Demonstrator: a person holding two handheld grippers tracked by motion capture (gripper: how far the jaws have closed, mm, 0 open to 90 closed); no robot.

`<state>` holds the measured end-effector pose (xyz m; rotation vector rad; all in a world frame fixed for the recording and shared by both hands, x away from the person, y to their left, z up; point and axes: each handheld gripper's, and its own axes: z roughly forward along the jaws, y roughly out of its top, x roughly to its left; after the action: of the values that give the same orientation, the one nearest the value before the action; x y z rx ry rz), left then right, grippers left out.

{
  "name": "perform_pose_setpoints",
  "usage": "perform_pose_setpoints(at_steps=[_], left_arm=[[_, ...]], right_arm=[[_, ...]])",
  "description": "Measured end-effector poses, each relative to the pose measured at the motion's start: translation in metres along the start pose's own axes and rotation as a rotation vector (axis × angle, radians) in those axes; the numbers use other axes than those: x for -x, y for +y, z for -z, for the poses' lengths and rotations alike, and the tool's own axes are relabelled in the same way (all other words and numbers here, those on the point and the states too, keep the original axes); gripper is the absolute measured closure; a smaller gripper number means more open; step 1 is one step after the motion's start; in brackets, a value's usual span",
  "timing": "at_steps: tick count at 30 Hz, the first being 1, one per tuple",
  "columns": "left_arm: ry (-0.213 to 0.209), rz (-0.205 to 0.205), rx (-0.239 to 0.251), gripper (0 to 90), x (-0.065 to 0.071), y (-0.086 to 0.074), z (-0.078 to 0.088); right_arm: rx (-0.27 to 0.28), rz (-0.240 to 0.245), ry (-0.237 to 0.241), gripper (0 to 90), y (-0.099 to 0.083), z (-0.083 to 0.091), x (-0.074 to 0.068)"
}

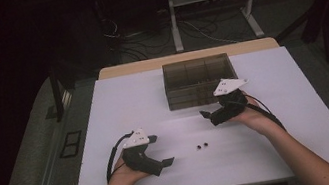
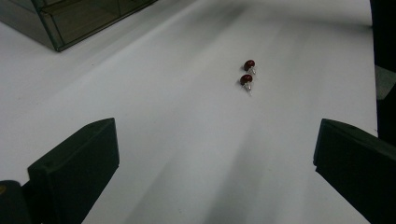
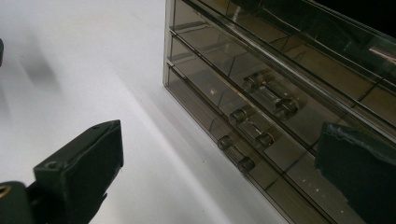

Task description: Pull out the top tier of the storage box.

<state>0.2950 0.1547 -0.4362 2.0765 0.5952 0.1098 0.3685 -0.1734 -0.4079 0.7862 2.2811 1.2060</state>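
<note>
Left gripper low at near left of white worktop, jaws wide, nothing between them. Two dark red studs side by side on bare worktop, ahead of left jaws and well apart from them; silver posts visible in left gripper view, mere dark dots in high view. Right gripper farther, jaws wide and empty, just beside smoked drawer box. Three clear drawer handles resolved in right gripper view.
</note>
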Motion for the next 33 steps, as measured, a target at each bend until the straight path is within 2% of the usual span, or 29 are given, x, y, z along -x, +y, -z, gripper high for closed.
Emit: perform_pose_setpoints(at_steps=[8, 20, 27, 33], left_arm=[[0.0, -0.004, 0.001, 0.0, 0.0001, 0.0, -0.0006], [0.0, 0.0, 0.002, 0.0, 0.0004, 0.0, -0.0004], [-0.001, -0.01, -0.003, 0.0, -0.0004, 0.0001, 0.0002], [-0.002, -0.01, -0.003, 0.0, -0.0007, 0.0002, 0.0005]], right_arm=[[-0.004, 0.017, -0.016, 0.8, 0.0003, 0.0008, -0.0015], [-0.014, 0.083, -0.064, 0.7, -0.0001, 0.0003, -0.0058], [-0.013, 0.123, -0.086, 0.7, -0.0006, -0.0005, -0.0074], [-0.013, 0.139, -0.098, 0.7, -0.0006, -0.0005, -0.0084]])
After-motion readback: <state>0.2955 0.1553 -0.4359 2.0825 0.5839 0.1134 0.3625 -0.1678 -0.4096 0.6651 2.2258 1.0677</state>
